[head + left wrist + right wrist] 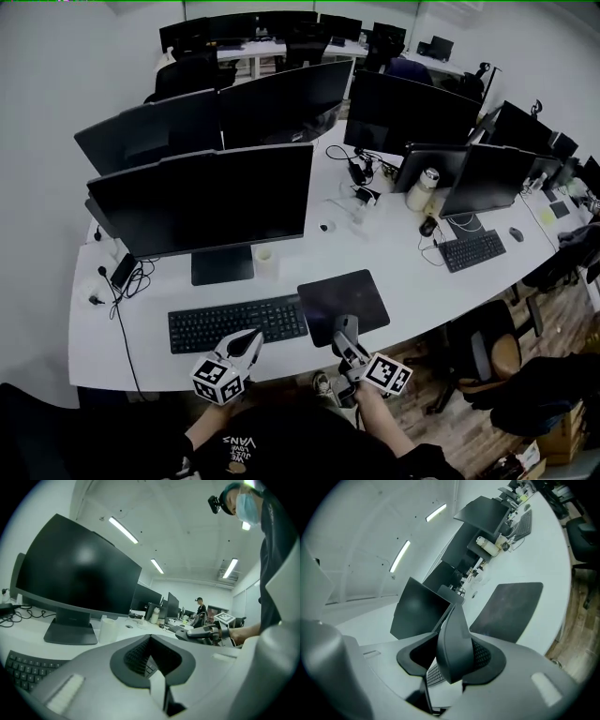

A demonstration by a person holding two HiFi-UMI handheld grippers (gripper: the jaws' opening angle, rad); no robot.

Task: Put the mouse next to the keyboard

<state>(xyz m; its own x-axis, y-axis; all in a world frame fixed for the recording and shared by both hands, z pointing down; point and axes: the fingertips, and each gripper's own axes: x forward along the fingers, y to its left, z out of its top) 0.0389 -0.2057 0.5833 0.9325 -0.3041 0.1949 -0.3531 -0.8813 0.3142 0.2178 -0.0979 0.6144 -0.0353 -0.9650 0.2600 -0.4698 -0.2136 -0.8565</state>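
Note:
A dark mouse (454, 644) stands on edge between the jaws of my right gripper (453, 620), which is shut on it. In the head view that gripper (345, 330) hangs over the front edge of the black mouse pad (342, 298), just right of the black keyboard (237, 323). My left gripper (249, 343) hovers over the keyboard's front right part, its jaws together with nothing held. From the left gripper (150, 641) view, the keyboard (23, 670) lies below left and the right gripper (199, 632) shows at the right.
A large monitor (206, 202) stands behind the keyboard, with a small white cup (265, 255) beside its foot. Cables and a phone (123, 272) lie at the desk's left. Another keyboard (472, 250) and more monitors fill the desk's right. Office chairs (487, 356) stand at the desk's front edge.

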